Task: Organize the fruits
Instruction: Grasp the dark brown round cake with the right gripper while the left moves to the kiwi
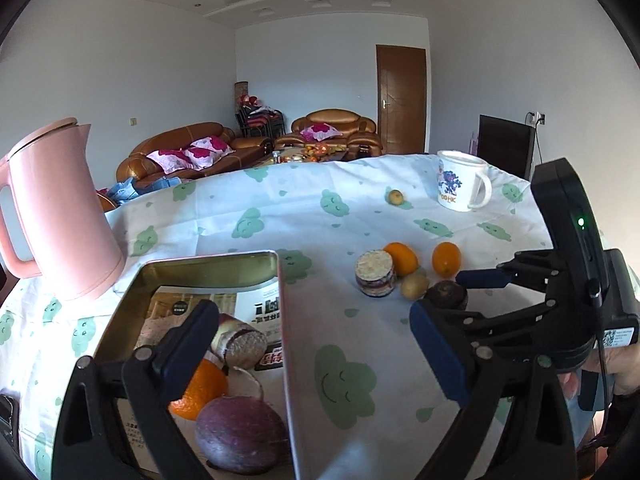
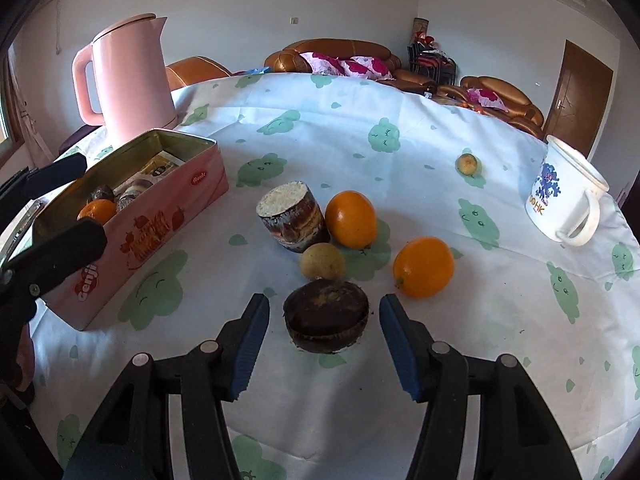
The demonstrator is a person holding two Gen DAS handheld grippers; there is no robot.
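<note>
- Right tool [image 2: 324, 344] sits spread apart around the dark halved fruit [image 2: 326, 316], pads not touching it yet.
- Left tool [image 1: 316, 344] gapes wide and empty over the tin [image 2: 160, 216], which already holds an orange and some cut pieces.
- Beyond the dark fruit, two oranges [image 2: 351, 219], a small yellow fruit and a cut chunk wait on the bench [image 2: 440, 360].

Oranges ×3: two [image 2: 351, 219] [image 2: 424, 266] on worktop [image 2: 440, 360], one [image 2: 97, 211] in tin [image 2: 160, 216]. Kettle [image 2: 132, 76] ×1. Mug [image 2: 566, 192] ×1. Tin ×1. Tongs ×2 [image 2: 324, 344] [image 1: 316, 354].
</note>
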